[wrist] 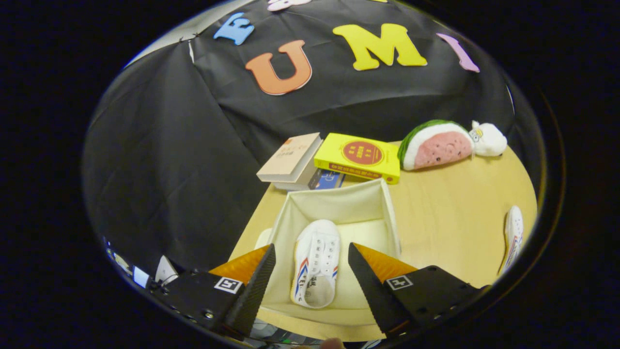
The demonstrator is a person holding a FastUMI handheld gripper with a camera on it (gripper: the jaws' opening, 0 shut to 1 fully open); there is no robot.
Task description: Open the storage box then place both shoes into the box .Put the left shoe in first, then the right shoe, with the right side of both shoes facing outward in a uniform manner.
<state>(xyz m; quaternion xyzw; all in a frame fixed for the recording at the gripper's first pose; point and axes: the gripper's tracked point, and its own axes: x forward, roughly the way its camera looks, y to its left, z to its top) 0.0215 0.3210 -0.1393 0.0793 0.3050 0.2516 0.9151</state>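
A cream fabric storage box (368, 194) stands open on a pale wooden table (445, 218), its flaps out of the way and one white shoe (316, 264) with red and blue side stripes lying inside on the box floor, toe pointing toward the far wall of the box and heel toward the camera. The gripper (311, 259) hangs above the near rim of the box with its two fingers spread wide apart, the shoe showing in the gap between them and neither finger touching it. A second white shoe (513, 235) of the same kind lies on the bare tabletop well to the right of the box. Beyond the box, near the table's back edge, three books sit together: a tan book (289, 157) on top of a blue book (331, 179), and a yellow book (358, 156) just beside them. Farther right along the back rest two soft toys, a watermelon-slice plush (436, 145) and a small white plush (489, 139) touching its end.
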